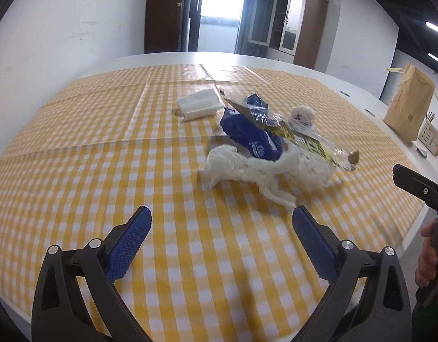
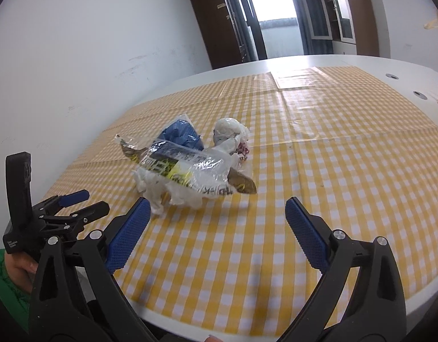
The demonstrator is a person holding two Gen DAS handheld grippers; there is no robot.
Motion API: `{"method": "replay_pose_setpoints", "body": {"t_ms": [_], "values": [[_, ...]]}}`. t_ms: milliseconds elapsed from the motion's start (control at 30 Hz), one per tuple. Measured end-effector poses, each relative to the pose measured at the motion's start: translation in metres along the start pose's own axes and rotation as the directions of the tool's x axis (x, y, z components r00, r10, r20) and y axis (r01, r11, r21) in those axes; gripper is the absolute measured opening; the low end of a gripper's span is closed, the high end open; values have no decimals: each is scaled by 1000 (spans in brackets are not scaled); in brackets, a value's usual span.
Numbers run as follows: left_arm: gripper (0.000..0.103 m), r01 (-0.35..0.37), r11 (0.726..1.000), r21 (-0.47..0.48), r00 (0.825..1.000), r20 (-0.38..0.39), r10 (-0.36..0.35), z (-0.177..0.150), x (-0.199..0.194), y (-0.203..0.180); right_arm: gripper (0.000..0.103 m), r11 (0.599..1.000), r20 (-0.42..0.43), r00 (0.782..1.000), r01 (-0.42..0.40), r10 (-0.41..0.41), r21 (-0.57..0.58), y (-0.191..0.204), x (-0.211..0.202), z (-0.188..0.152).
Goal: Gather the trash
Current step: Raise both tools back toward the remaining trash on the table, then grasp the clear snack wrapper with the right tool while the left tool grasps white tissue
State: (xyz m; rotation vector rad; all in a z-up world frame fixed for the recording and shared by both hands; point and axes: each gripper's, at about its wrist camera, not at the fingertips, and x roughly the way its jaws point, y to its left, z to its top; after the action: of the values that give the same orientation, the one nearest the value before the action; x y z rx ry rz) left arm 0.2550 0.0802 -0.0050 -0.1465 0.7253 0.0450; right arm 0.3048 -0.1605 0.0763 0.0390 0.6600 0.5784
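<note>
Your left gripper (image 1: 221,222) and right gripper (image 2: 216,213) both gape wide, empty; trash pile (image 1: 264,142) at one o'clock, bare checkered cloth (image 1: 90,171) around it.

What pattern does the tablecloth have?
The tablecloth has yellow and white checks, clearest in the left wrist view.

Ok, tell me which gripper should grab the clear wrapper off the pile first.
Probably the right gripper. It is open, and the clear wrapper lies on top of the pile just ahead of its fingers. From the left gripper, also open, white tissue and a blue bag lie nearer.
</note>
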Motion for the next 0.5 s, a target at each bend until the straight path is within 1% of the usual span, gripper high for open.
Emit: {"method": "replay_pose_setpoints", "body": {"t_ms": [67,100,167,233,333,433,500], "values": [[97,10,1000,8,1000,-16,-10,9,11,0,89,1000,-10,1000,6,-6,-8,-2,10,7],[97,8,1000,13,1000,-29,-8,13,16,0,86,1000,-17,1000,7,-7,-9,-3,16,10],[97,-1,999,41,999,-53,3,20,28,0,83,1000,-27,1000,3,-4,-7,-6,23,15],[97,-13,998,62,998,-64,17,25,36,0,76,1000,-38,999,-3,3,-4,-9,32,19],[97,-13,996,89,995,-93,21,29,47,-2,68,1000,-63,998,-13,13,10,-16,43,22],[97,2,994,114,994,-108,11,32,54,-8,60,999,-76,997,-19,22,31,-22,49,23],[97,14,994,105,994,-111,-3,36,58,-7,55,999,-89,995,-30,34,42,-24,55,25]]}}
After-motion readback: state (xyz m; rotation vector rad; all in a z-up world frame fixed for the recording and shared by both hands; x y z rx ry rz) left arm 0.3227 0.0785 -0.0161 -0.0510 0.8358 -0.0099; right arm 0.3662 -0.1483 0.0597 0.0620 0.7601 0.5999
